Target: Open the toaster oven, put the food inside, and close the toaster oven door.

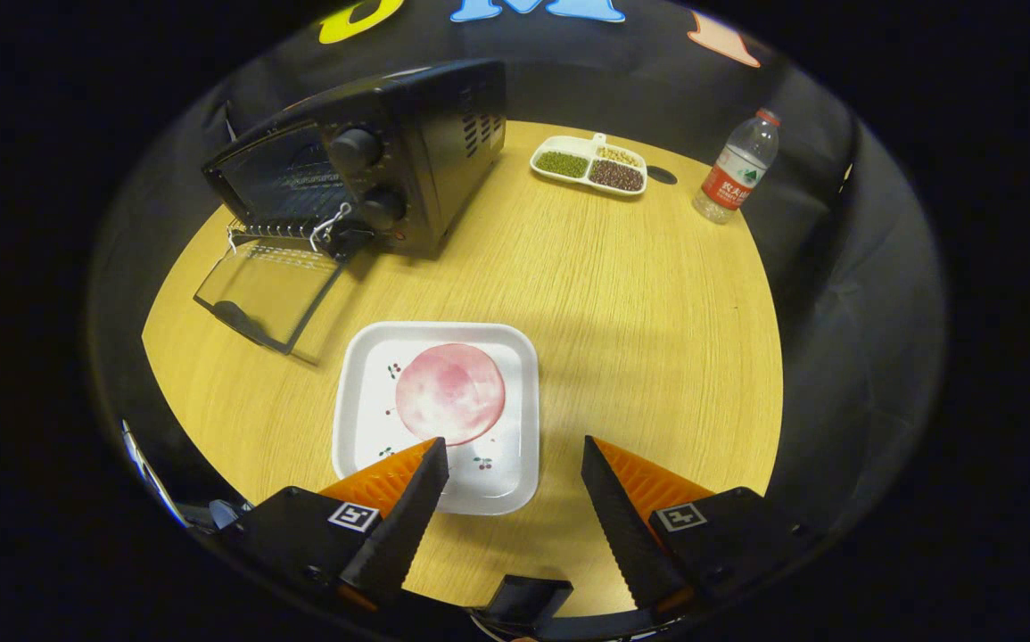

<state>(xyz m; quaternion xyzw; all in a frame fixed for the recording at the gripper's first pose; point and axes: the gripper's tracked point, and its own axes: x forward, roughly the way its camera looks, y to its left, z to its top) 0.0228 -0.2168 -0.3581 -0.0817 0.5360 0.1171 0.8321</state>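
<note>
Your gripper (515,459) is spread wide, holding nothing, above the near edge of the table (639,303). One fingertip (430,459) overlaps the plate's (363,419) near rim and hides part of it; the other hangs over bare wood just beside the plate.

The food (450,393), a round pink slice, lies flat on the white square plate, just ahead of your fingers at about 11 o'clock from the gap between them. Small printed marks on the plate are too small to make out.

The oven (372,160) stands well beyond at 11 o'clock, near the far edge. Its door (267,290) is dropped fully open and lies flat toward you, glass showing the wood through it. The inside is dark; a wire rack (287,234) shows at the mouth, nothing further can be told.

At 1 o'clock, far side: a dish (588,165) of three compartments with green, dark and pale grains. A bottle (737,168) stands upright to its right, at the table's rim.
</note>
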